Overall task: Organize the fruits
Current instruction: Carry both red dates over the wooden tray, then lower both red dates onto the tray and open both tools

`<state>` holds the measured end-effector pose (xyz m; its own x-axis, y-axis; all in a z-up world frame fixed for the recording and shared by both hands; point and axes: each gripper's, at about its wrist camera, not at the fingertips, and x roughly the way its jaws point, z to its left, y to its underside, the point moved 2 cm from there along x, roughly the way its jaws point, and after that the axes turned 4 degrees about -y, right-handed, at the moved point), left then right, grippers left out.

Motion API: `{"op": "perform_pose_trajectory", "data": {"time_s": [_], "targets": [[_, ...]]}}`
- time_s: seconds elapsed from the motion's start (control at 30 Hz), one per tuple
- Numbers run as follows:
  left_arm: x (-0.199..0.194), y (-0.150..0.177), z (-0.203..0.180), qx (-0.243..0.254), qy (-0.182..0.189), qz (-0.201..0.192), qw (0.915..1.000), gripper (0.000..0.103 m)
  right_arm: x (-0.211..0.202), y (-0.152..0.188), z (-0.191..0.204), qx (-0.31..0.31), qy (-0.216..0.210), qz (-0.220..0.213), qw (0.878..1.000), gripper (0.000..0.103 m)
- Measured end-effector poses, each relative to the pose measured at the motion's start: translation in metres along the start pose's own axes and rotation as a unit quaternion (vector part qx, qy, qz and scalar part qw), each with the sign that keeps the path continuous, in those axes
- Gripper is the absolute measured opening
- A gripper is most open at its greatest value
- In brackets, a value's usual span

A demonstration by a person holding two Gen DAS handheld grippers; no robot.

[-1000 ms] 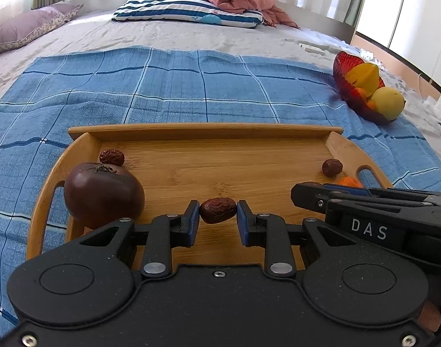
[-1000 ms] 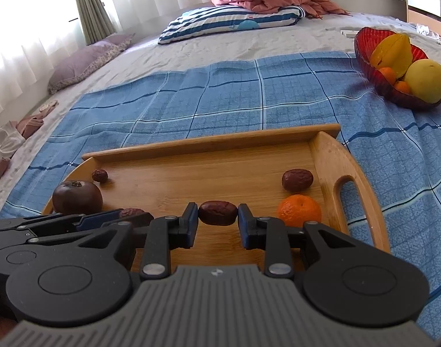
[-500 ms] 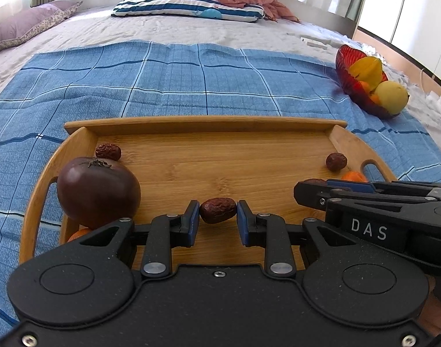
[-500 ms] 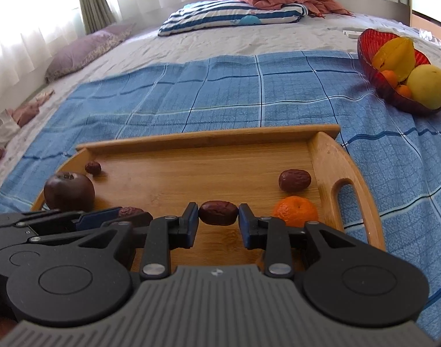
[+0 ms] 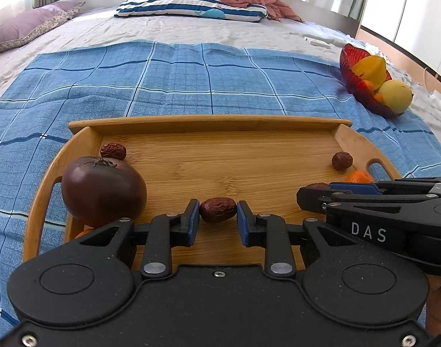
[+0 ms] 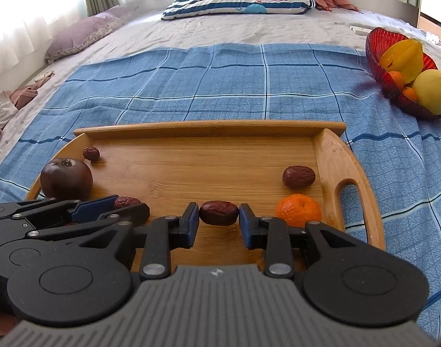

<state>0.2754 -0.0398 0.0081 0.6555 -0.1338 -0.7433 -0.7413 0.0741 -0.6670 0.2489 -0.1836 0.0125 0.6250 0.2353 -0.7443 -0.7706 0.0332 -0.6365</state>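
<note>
We hold two claws low over a wooden tray [image 5: 208, 121] that sits on a blue cloth [image 5: 174, 75] on the bed. Our left claw [image 5: 217, 217] is clamped on a wrinkly red date [image 5: 217, 209], with both blue pads pressed on its ends. Our right claw [image 6: 219, 215] has another date [image 6: 219, 212] between its pads. That claw has just been opening a little, and the date still sits snug between the pads, so we think it is only just letting go.

More fruit lies on the tray: a big dark tomato [image 5: 103, 190] at the left side, a small date [image 5: 113, 151] behind it, one more date [image 6: 298, 177] near the right handle, and a little orange [image 6: 298, 210] just beside our right claw. A red bowl [image 6: 382, 57] with yellow and orange fruit sits well apart, on the far right of the cloth.

We think we are in the step of moving the dates. Next, each date needs a firm squeeze, a lift up off the tray, and a trip over to the red bowl, we guess. The dates are small and round, so they could slip out
</note>
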Motion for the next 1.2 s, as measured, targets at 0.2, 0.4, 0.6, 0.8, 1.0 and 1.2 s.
{"op": "perform_pose_trajectory", "data": {"time_s": [0.2, 0.4, 0.6, 0.8, 1.0, 1.2], "targets": [[0.0001, 0.0000, 0.0000, 0.000, 0.001, 0.000, 1.0000, 0.026, -0.0004, 0.0007, 0.0006, -0.004, 0.000, 0.001, 1.000, 0.038], [-0.0002, 0.0008, -0.0015, 0.003, -0.001, -0.002, 1.0000, 0.026, 0.0000, 0.0014, 0.0021, -0.010, 0.003, -0.001, 1.000, 0.038], [-0.0003, 0.0006, -0.0009, 0.000, -0.001, -0.001, 1.0000, 0.027, -0.0008, 0.0020, 0.0017, -0.011, 0.002, -0.003, 1.000, 0.039], [-0.0001, -0.0001, 0.0010, -0.003, 0.001, 0.000, 1.0000, 0.027, -0.0009, 0.0024, 0.0013, -0.011, 0.000, -0.004, 1.000, 0.040], [0.0002, -0.0007, 0.0044, -0.009, -0.005, -0.002, 0.9999, 0.039, -0.0021, 0.0023, -0.0013, -0.005, 0.001, -0.008, 1.000, 0.051], [0.0001, -0.0003, 0.0069, -0.012, -0.007, -0.002, 0.9999, 0.040, -0.0028, 0.0020, -0.0018, -0.003, -0.002, -0.011, 1.000, 0.055]]}}
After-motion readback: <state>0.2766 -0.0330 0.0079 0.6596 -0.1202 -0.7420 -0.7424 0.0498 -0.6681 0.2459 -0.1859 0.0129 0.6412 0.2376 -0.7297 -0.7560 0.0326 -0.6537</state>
